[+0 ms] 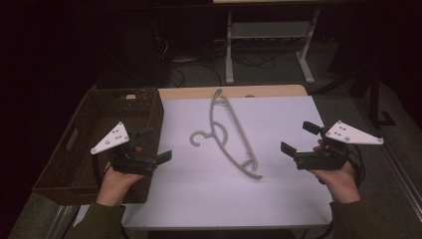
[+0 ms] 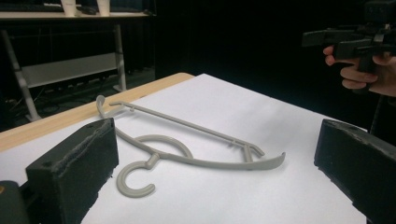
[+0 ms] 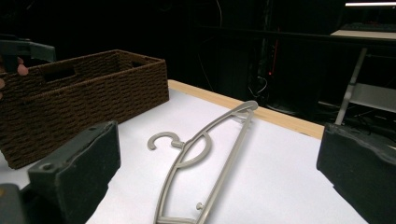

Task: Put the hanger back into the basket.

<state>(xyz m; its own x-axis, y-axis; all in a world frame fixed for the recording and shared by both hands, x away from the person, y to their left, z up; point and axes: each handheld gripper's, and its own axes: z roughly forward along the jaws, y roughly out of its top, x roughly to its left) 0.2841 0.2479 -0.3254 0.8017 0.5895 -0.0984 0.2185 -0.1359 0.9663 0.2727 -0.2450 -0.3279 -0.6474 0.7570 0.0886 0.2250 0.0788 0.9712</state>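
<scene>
A grey plastic clothes hanger [image 1: 229, 134] lies flat on the white table top [image 1: 278, 189], its hook pointing left toward the basket. My left gripper [image 1: 159, 145] hovers open just left of the hanger, beside the basket, with nothing between its jaws. My right gripper [image 1: 297, 137] hovers open to the right of the hanger, also empty. In the left gripper view the hanger [image 2: 187, 149] lies ahead between the wide-apart jaws, and the other gripper [image 2: 348, 39] shows at the top right. In the right gripper view the hanger [image 3: 205, 163] runs away from me between the jaws.
A dark brown woven basket [image 1: 87, 144] stands at the table's left edge, and its side [image 3: 84, 98] shows in the right gripper view. A wooden strip [image 1: 239, 91] edges the far side of the table. Beyond it stand the white legs of another desk [image 1: 230, 50].
</scene>
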